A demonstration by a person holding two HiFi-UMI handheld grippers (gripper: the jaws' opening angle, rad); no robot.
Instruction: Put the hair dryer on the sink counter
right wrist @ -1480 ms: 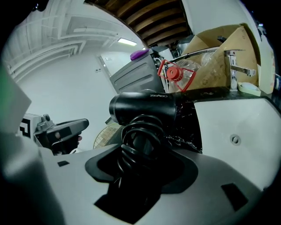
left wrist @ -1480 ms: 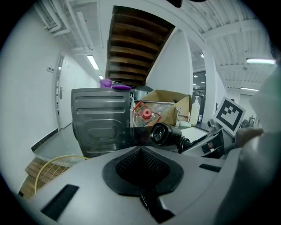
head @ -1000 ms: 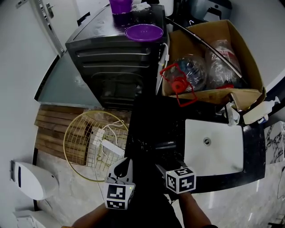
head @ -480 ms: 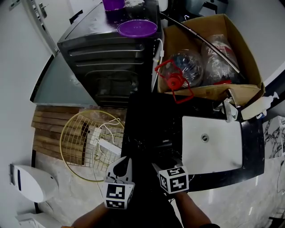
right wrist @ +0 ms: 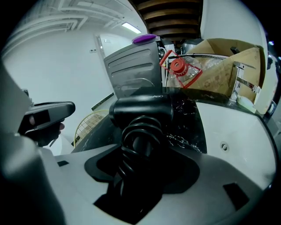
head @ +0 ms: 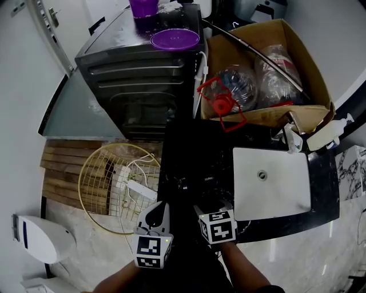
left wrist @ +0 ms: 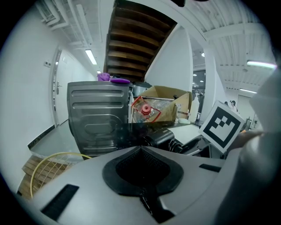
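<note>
Where the floor meets the wall, a dark grey machine (head: 140, 86) stands as the biggest thing here, and its ribbed front faces the person. Hard against its right side runs the black sink counter (head: 189, 146), glossy and veined with white. An open cardboard box (head: 320, 86) sits on the far end of that counter, and clear plastic bottles lie inside it; one bottle (head: 231, 88) with a red cap and red handle leans over the box's near edge. A white basin (head: 274, 189) is set into the counter on the right. On the floor to the left lies a round gold wire basket (head: 94, 189), with a white power strip (head: 143, 190) and its cable resting on it. A purple lid (head: 175, 39) lies flat on top of the machine, and a purple cup (head: 143, 7) stands just behind it.

The hair dryer (right wrist: 141, 109) is black, with its cord coiled round the handle. It is held over the near part of the counter, just left of the basin, with its barrel lying crosswise; I cannot tell whether it touches the surface. The right gripper (right wrist: 138, 162) is clamped on that wrapped handle. The left gripper (left wrist: 141, 151) hangs just beside it to the left, at the counter's edge, with its jaws together and nothing between them.
</note>
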